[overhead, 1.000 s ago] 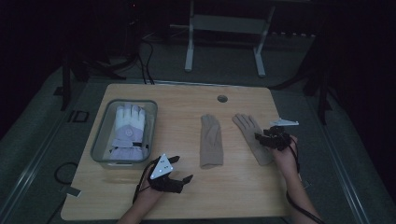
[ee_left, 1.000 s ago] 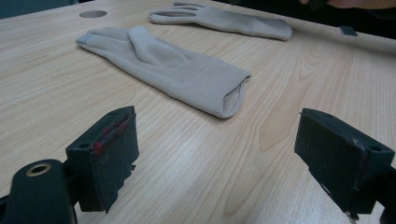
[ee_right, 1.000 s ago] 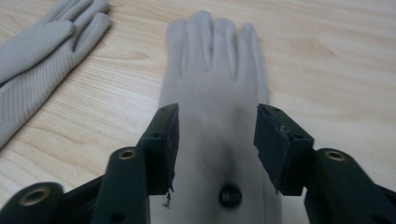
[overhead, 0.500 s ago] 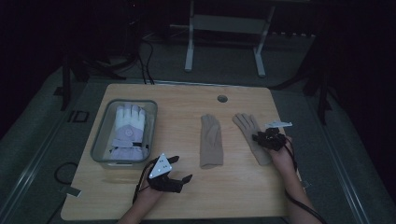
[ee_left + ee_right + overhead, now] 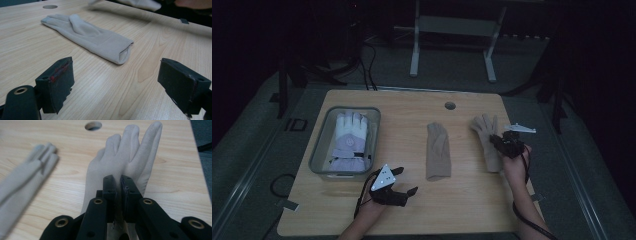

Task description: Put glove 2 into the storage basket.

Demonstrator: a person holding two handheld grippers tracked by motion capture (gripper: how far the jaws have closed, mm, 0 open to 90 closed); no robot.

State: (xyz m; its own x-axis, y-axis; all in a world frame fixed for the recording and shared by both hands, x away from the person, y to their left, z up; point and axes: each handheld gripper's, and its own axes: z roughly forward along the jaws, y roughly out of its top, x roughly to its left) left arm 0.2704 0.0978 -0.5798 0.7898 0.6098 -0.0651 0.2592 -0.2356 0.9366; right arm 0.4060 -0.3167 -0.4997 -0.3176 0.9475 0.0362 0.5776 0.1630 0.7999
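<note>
At about three o'clock on the wooden surface (image 5: 462,195), the right tool (image 5: 498,142) sits over a beige glove (image 5: 486,136) that lies flat, fingers spread toward twelve o'clock. From the right gripper view the tool's (image 5: 119,185) two black jaws are clenched almost together on the middle of this glove (image 5: 130,152), a thin fold of fabric caught between them. The person's right hand (image 5: 515,165) holds the tool from the six o'clock side, with a cable trailing back along the forearm.

Near the centre of the surface lies a second beige glove (image 5: 438,150), folded narrow, its cuff toward six o'clock; it is apart from the first. At about seven o'clock the left tool (image 5: 408,181) rests low over bare wood, held in the left hand (image 5: 377,200). The left gripper view shows its (image 5: 115,80) jaws released and wide apart with nothing between them, the folded glove (image 5: 90,37) lying beyond, its open cuff nearest.

At nine o'clock stands a clear bin (image 5: 321,150) holding a white-and-lilac glove (image 5: 349,140). A round hole (image 5: 450,105) marks the surface at twelve o'clock.
</note>
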